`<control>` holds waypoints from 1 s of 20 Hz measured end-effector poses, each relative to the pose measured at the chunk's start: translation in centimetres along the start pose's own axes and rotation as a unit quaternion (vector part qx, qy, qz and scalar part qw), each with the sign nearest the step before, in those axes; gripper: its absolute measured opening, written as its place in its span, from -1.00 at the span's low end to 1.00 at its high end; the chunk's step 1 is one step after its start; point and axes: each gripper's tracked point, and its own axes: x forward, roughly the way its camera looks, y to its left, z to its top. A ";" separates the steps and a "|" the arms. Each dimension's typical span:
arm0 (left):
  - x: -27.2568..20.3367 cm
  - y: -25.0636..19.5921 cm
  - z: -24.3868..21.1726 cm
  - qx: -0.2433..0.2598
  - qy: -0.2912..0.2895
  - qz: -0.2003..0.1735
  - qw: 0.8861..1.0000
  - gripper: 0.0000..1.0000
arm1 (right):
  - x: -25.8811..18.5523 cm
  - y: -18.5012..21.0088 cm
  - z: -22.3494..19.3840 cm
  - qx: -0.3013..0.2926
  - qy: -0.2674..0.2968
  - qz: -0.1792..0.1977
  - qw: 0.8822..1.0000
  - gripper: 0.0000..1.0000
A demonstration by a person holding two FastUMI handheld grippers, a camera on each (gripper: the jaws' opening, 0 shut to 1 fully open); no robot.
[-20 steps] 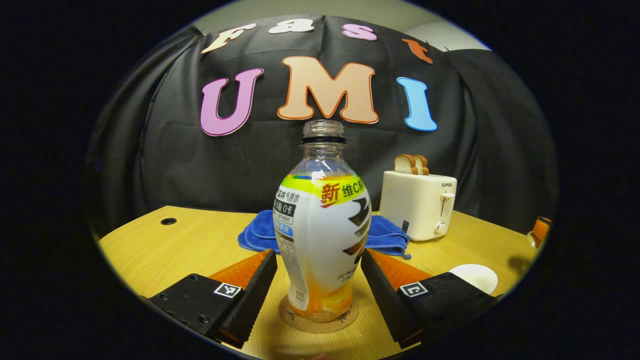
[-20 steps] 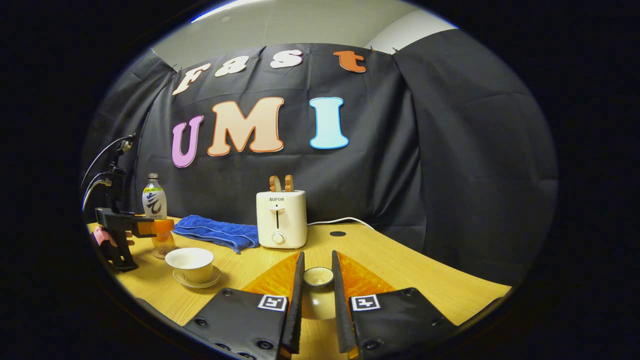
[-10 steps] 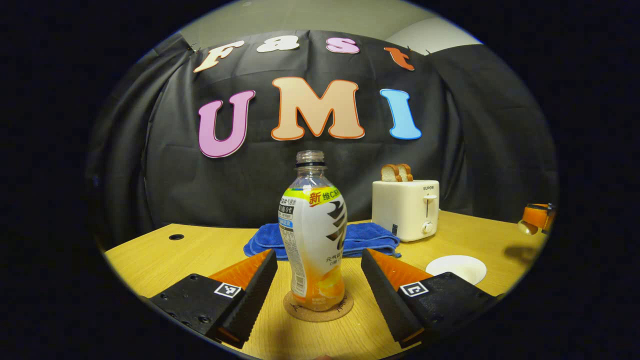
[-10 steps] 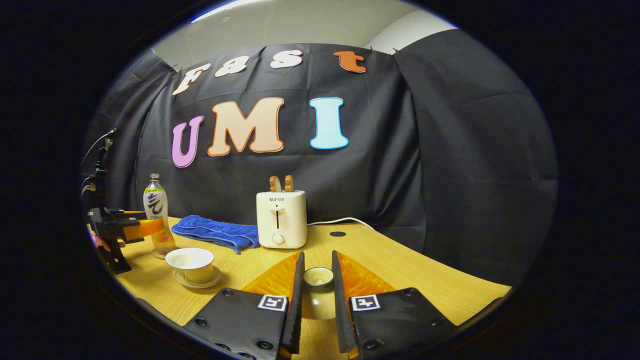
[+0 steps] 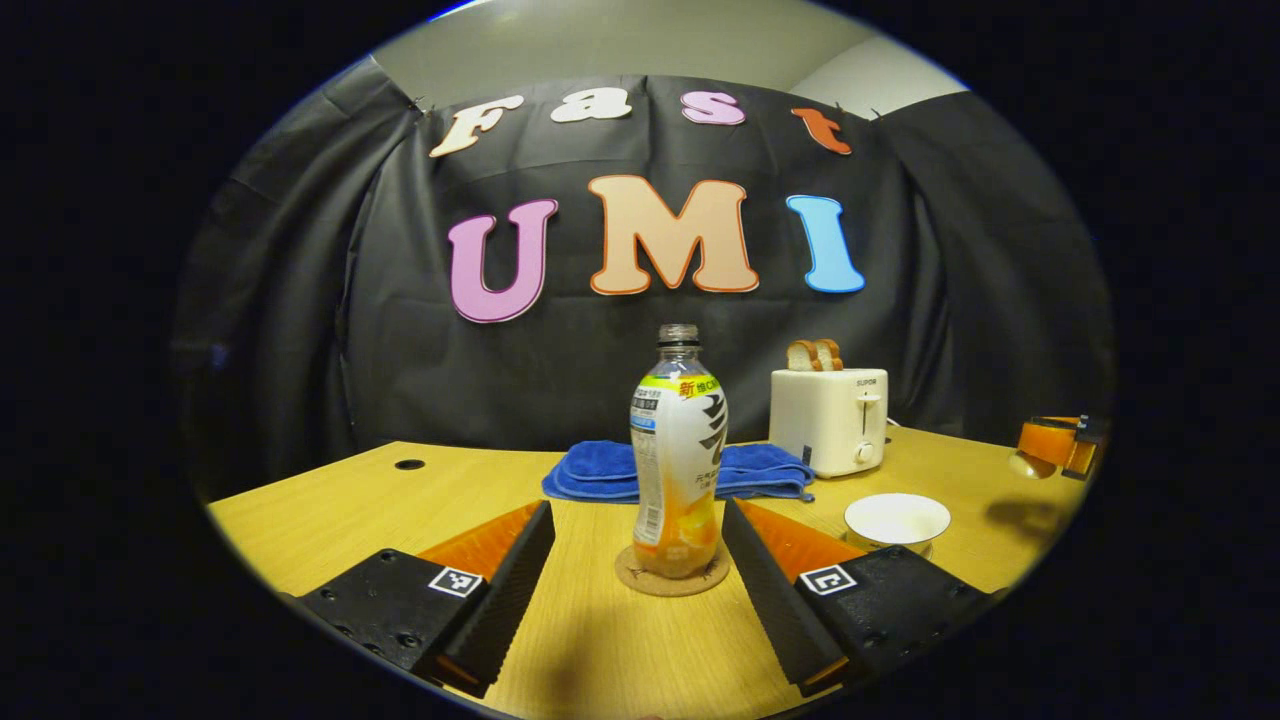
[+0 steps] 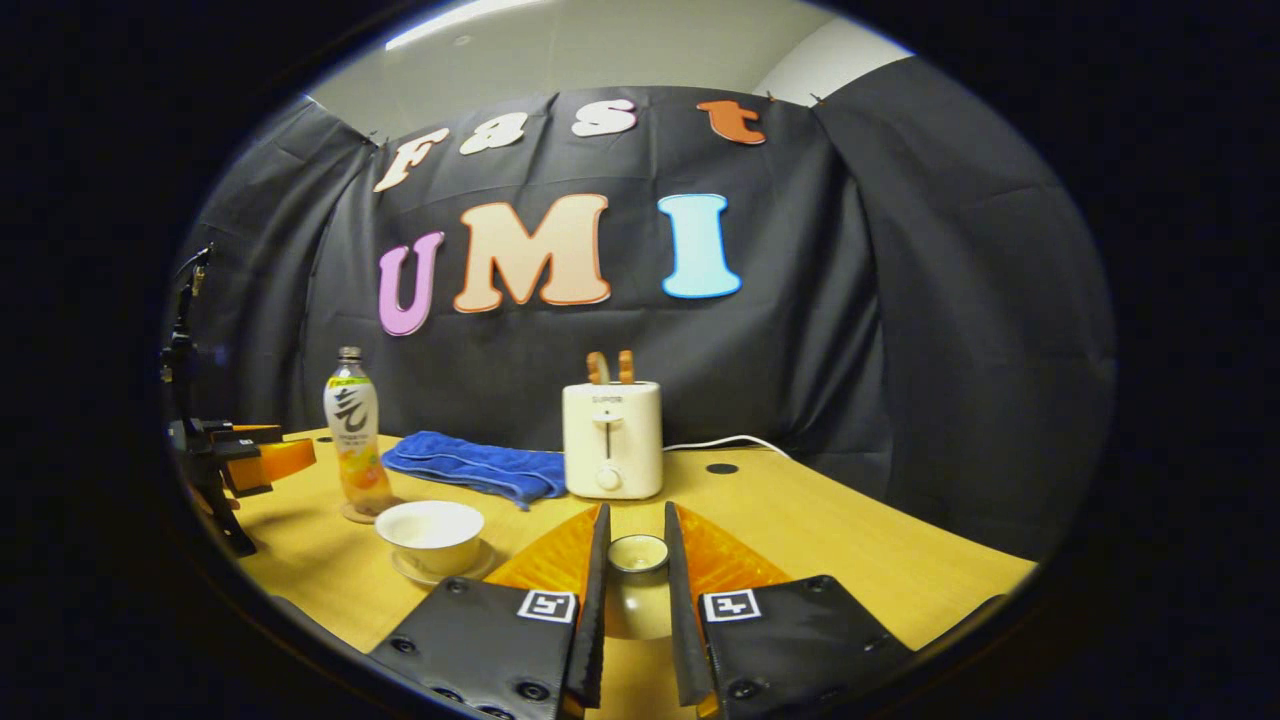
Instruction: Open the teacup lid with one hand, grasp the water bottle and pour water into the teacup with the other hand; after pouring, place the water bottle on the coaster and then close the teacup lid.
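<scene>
While the bottle [image 5: 678, 452] stands upright on the coaster [image 5: 671, 578], the left tongs [image 5: 638, 560] gape wide just short of it — touching nothing. Right tongs [image 6: 635, 590] are clamped on the lid [image 6: 637, 552]. On the bench [image 5: 360, 505] the uncovered teacup [image 6: 432, 525] sits on its saucer, near the bottle.

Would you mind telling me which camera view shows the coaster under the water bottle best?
The left gripper view: the coaster lies near and central under the water bottle. In the right gripper view it is a small sliver at the bottle's base, far left.
</scene>
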 end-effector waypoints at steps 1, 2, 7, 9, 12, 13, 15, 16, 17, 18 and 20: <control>-0.4 0.3 0.0 0.001 0.000 0.005 1.000 0.96 | 0.3 1.1 -0.1 0.001 0.001 0.012 1.000 -0.36; -0.9 0.6 0.0 0.000 0.001 0.008 1.000 0.96 | 0.6 1.9 0.0 0.001 0.000 0.020 1.000 -0.36; -3.3 2.4 0.0 0.001 0.001 0.032 0.999 0.94 | 2.0 6.5 -0.2 0.004 0.004 0.081 0.997 -0.36; -4.0 2.9 0.0 0.001 0.000 0.037 0.999 0.96 | 2.6 8.3 -0.2 0.006 0.004 0.108 0.994 -0.36; -4.5 3.1 0.0 0.001 -0.001 0.035 0.999 0.96 | 3.7 10.4 -0.3 0.006 0.007 0.131 0.991 -0.36; -4.5 3.1 0.0 0.001 -0.001 0.034 0.999 0.96 | 4.1 11.0 -0.3 0.007 0.007 0.136 0.991 -0.36; -4.6 3.2 0.0 0.001 0.000 0.035 0.999 0.96 | 4.6 12.3 -0.4 0.007 0.008 0.148 0.989 -0.36; -4.6 3.2 0.0 0.001 0.000 0.036 0.999 0.96 | 4.7 13.0 -0.5 0.007 0.009 0.157 0.988 -0.36; -4.6 3.2 0.0 0.001 0.000 0.035 0.999 0.96 | 4.8 13.5 -0.5 0.007 0.010 0.166 0.986 -0.36; -4.6 3.2 0.0 0.001 0.000 0.035 0.999 0.96 | 4.9 13.9 -0.6 0.007 0.012 0.174 0.985 -0.36; -4.5 3.2 0.0 0.001 0.000 0.035 0.999 0.96 | 5.0 14.3 -0.8 0.007 0.020 0.182 0.983 -0.36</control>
